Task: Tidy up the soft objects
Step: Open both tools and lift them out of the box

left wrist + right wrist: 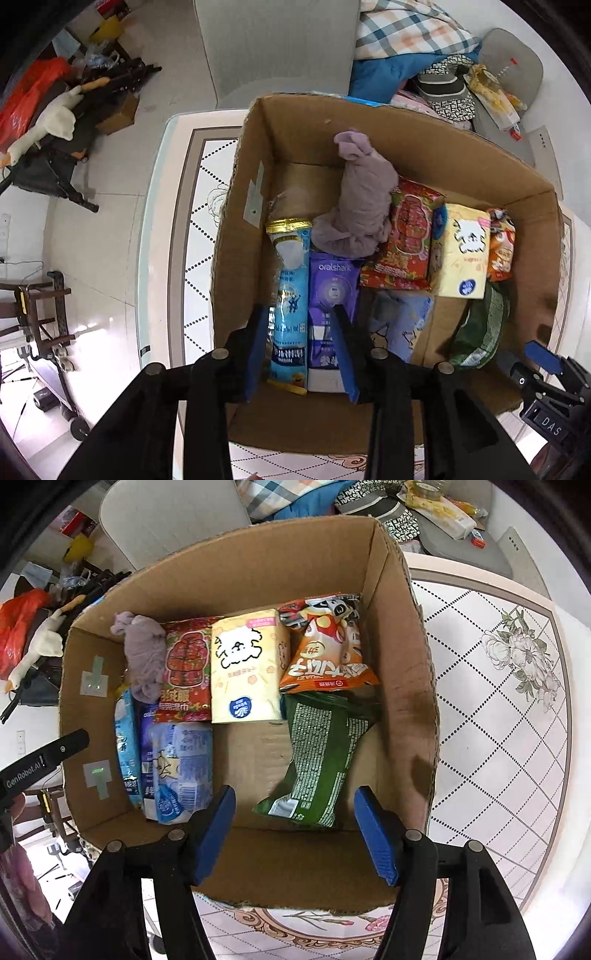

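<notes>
A cardboard box (424,147) (258,565) on the table holds soft packs. A purple cloth (362,199) (144,653) lies at the back left, beside a red wipes pack (406,240) (186,672), a yellow tissue pack (463,251) (247,668) and an orange snack bag (327,646). A green bag (321,760) lies at the right, a light blue tissue pack (184,771) at the left. My left gripper (301,350) is open over a blue pouch (290,302) and a purple oralshark pack (330,295). My right gripper (299,834) is open and empty above the box's near edge.
The box stands on a patterned table (498,701). A grey chair (277,48) is behind it, with bedding and clutter (424,48) at the back right. A toy goose (48,125) and bags lie on the floor at the left.
</notes>
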`<state>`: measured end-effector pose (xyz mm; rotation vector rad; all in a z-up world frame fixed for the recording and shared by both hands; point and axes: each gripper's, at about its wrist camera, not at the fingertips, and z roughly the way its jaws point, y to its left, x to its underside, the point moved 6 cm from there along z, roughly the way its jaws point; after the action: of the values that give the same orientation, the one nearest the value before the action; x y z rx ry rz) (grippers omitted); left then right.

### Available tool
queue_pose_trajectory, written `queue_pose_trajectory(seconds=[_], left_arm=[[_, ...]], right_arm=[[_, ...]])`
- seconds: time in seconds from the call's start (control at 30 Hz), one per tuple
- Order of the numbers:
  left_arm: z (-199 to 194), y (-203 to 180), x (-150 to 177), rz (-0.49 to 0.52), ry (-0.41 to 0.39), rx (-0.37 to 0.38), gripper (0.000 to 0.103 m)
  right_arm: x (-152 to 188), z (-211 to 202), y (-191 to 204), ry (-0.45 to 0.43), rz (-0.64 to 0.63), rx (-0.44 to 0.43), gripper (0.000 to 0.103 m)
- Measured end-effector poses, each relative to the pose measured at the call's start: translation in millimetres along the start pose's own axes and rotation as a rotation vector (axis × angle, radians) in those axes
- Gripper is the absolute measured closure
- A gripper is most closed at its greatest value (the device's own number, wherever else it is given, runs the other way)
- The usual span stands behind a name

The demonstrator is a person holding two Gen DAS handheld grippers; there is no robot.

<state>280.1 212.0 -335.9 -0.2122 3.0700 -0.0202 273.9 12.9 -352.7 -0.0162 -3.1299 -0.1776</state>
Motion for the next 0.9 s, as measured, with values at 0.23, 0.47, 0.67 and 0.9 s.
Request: queue_pose_trajectory(seconds=[0.23, 0.47, 0.67, 0.9], left_arm=[[-23.0, -17.1, 26.3, 0.01, -0.058, 0.032, 0.065], [-49.6, -27.1, 50.4, 0.005, -0.146, 0.028, 0.014], [-60.3, -28.0, 60.8, -0.018, -0.185, 0.025, 0.003], [-81.8, -32.7, 73.9, -0.014, -0.226, 0.017, 0.003]], right_arm=[[11.2, -17.3, 2.1, -0.025, -0.024, 0.015, 0.034], [25.4, -39.2, 1.0, -0.077, -0.046, 0.044, 0.034], [35.6, -54.5, -0.4, -0.131, -0.061, 0.073, 0.011], [48.0, -75.0, -6.4, -0.174, -0.058, 0.08, 0.007]])
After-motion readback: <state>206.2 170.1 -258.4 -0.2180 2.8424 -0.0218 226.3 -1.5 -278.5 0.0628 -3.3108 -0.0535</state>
